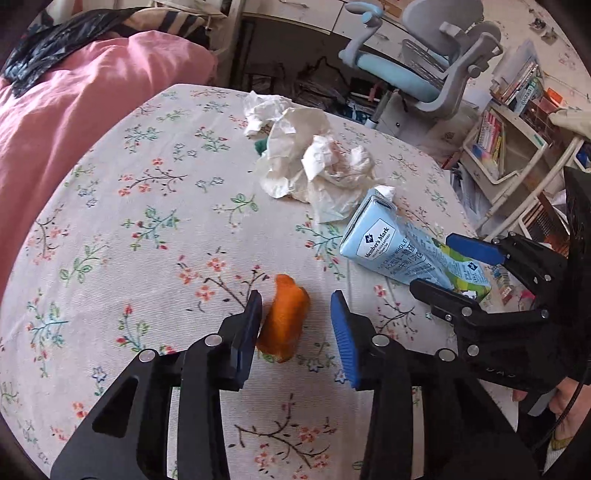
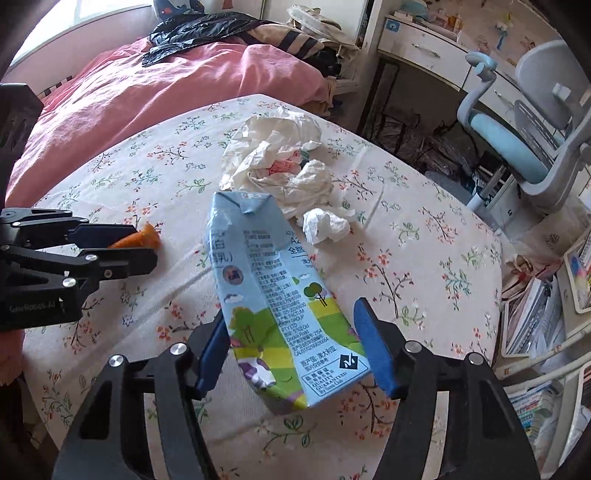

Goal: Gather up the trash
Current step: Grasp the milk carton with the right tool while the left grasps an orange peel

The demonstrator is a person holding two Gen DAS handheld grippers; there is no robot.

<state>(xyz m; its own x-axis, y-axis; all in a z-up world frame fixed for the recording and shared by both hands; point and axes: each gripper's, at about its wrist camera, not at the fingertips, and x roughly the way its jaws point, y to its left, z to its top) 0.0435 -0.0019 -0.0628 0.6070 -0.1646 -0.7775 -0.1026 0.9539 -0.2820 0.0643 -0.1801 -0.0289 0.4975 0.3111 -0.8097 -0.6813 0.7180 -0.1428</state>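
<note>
A piece of orange peel (image 1: 286, 317) lies on the floral tablecloth (image 1: 147, 221). My left gripper (image 1: 297, 325) straddles it: the left pad touches the peel and the right pad stands off it. A crushed blue and green milk carton (image 2: 273, 295) sits between the pads of my right gripper (image 2: 291, 347), and both pads touch its sides. The left wrist view shows that gripper (image 1: 432, 264) on the carton (image 1: 384, 240) at the table's right edge. Crumpled white paper and tissues (image 1: 314, 166) lie beyond, with a small tissue ball (image 2: 325, 225) near the carton's top.
A bed with pink bedding (image 2: 147, 103) and a black plastic bag (image 2: 199, 33) borders the table on the left. A grey and blue office chair (image 2: 524, 140) stands at the back right. Shelves of books (image 1: 509, 140) are off the right edge.
</note>
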